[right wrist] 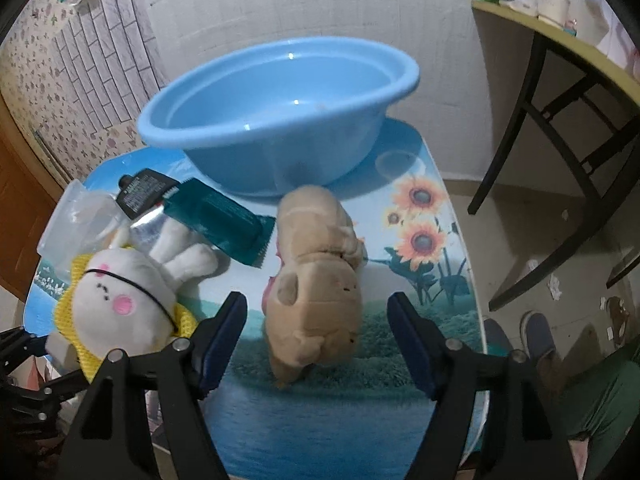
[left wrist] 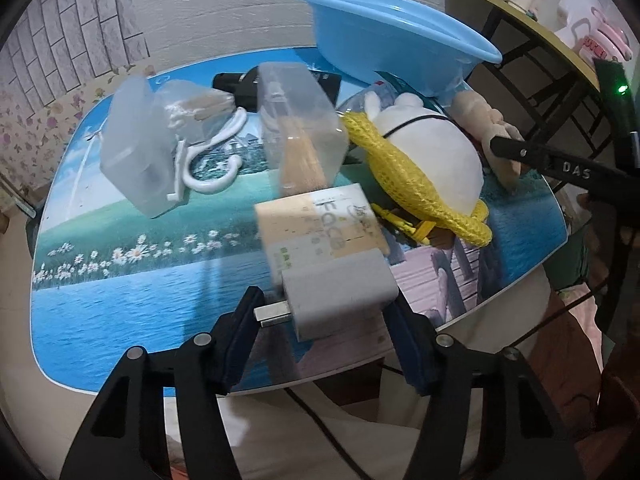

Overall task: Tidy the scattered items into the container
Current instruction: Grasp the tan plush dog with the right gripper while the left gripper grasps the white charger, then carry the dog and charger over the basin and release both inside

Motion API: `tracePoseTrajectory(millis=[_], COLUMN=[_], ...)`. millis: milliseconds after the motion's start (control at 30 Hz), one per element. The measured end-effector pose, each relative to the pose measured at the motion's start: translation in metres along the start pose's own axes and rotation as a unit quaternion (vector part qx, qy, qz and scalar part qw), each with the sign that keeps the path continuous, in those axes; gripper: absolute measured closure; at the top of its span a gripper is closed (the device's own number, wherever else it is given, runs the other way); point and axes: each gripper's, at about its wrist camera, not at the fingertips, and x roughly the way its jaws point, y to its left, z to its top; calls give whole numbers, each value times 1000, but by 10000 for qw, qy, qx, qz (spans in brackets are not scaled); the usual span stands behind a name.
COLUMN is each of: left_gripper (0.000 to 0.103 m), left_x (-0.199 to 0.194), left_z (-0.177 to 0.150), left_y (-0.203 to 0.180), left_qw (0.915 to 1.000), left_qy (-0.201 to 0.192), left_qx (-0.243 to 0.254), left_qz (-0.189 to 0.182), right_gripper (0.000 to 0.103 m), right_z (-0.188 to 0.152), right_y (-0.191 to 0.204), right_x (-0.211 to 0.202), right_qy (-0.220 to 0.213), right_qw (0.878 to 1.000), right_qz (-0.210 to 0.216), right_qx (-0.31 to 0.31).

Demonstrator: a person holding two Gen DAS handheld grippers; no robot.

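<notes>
A blue basin (right wrist: 280,116) stands at the table's far side; it also shows in the left wrist view (left wrist: 392,40). My left gripper (left wrist: 324,312) is open around a grey charger block (left wrist: 340,292) that lies on the table in front of a beige "Face" box (left wrist: 320,228). My right gripper (right wrist: 316,320) is open around the head of a tan plush animal (right wrist: 316,276) that lies on the table. A white rabbit plush with a yellow knit scarf (right wrist: 120,300) lies to the left; it also shows in the left wrist view (left wrist: 432,152).
Clear plastic boxes (left wrist: 136,148) (left wrist: 300,120), a white hook (left wrist: 212,160), a black tube (right wrist: 144,192) and a teal tube (right wrist: 224,220) lie on the picture-printed table (left wrist: 120,300). A dark-legged side table (right wrist: 560,80) stands to the right. A person's feet (right wrist: 536,332) are near the table edge.
</notes>
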Motion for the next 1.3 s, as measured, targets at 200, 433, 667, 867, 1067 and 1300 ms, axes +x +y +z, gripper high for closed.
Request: tracePoseTrajectory(millis=[200, 433, 667, 867, 1067, 1300], left_gripper=[42, 41, 30, 30, 41, 42], left_x=[-8, -16, -16, -9, -8, -19], left_z=[-5, -15, -19, -13, -12, -11], left_y=[21, 47, 55, 51, 51, 51], left_qw=[9997, 9986, 9968, 9953, 9946, 9943], left_qy=[-59, -58, -19, -16, -118, -370], left_qx=[-135, -337, -563, -803, -873, -863], left_qz=[183, 409, 573, 550, 546, 503], right_gripper=[58, 58, 58, 55, 47, 58], right_z=[-6, -23, -41, -42, -39, -38], right_y=[-4, 6, 19, 24, 23, 22], right_x=[6, -10, -23, -21, -11, -16], right_qy=[178, 195, 347, 305, 353, 232], right_qw=[9996, 9994, 9986, 9992, 9993, 9992], right_qz=[211, 287, 350, 202, 79, 295], right_qx=[81, -88, -168, -166, -128, -103])
